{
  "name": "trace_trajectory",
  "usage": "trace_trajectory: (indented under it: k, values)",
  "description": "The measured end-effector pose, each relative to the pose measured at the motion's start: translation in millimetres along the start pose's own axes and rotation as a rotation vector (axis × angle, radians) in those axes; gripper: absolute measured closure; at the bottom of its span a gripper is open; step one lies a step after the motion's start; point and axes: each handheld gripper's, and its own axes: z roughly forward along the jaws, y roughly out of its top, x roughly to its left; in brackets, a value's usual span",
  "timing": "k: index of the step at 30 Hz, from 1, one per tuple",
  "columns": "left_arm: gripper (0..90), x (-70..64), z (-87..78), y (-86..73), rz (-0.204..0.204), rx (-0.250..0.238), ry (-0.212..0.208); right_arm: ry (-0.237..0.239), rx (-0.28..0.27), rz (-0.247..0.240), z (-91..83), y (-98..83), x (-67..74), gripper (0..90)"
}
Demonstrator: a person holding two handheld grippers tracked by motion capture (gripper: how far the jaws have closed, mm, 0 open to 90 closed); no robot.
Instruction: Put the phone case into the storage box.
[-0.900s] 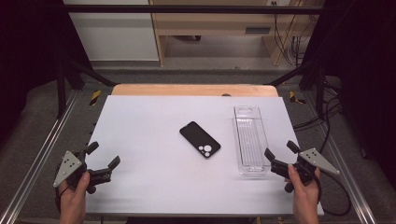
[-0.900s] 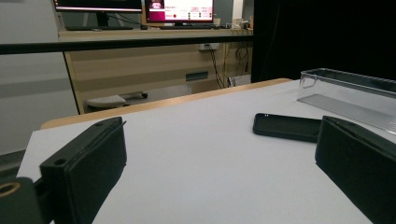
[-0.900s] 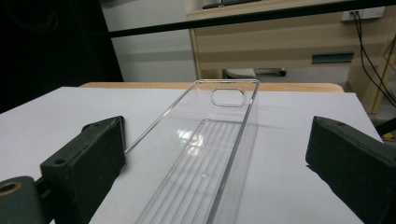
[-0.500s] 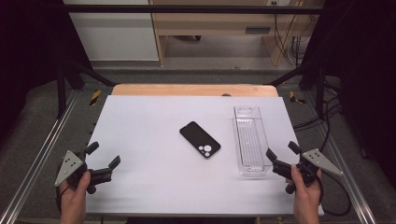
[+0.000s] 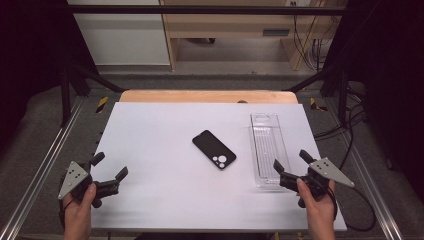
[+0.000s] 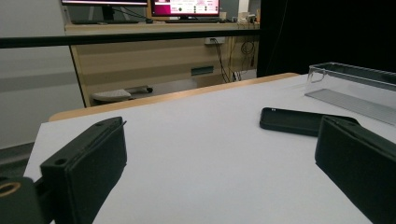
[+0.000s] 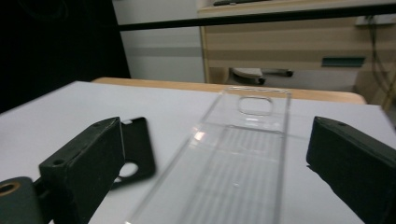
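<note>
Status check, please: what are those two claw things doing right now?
Left gripper open, empty. Right gripper open at clear tray end. Black phone case untouched, path clear.

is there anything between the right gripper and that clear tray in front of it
Nothing visible. The right gripper sits at the near end of the clear tray, jaws open, with only bare white table in the gap. The black phone case lies off to the tray's left, clear of that path.

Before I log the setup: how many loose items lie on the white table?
2: a black phone case near the table's middle, and a clear plastic tray to its right, just ahead of the right gripper. Nothing seems hidden.
</note>
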Motion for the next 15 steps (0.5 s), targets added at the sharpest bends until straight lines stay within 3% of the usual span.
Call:
trace_trajectory:
  k: [4, 9, 12, 15]
  values:
    - [2.3, -0.7, -1.3, -0.3, 0.012, 0.006, -0.004, 0.047, 0.011, 0.009, 8.1, 15.8, 25.4, 6.1]
    - [2.4, 0.7, -1.6, -0.6, 0.008, -0.001, -0.005, 0.121, 0.04, -0.029, 33.7, 34.6, 72.1, 7.1]
    - [2.4, 1.3, -0.6, -0.4, 0.015, 0.002, -0.003, 0.185, 0.071, 0.03, 59.7, 39.6, 97.6, 9.2]
    - [2.4, 1.1, 1.9, 0.2, 0.011, 0.002, -0.005, 0.158, 0.119, 0.031, 86.6, 39.6, 117.9, 15.2]
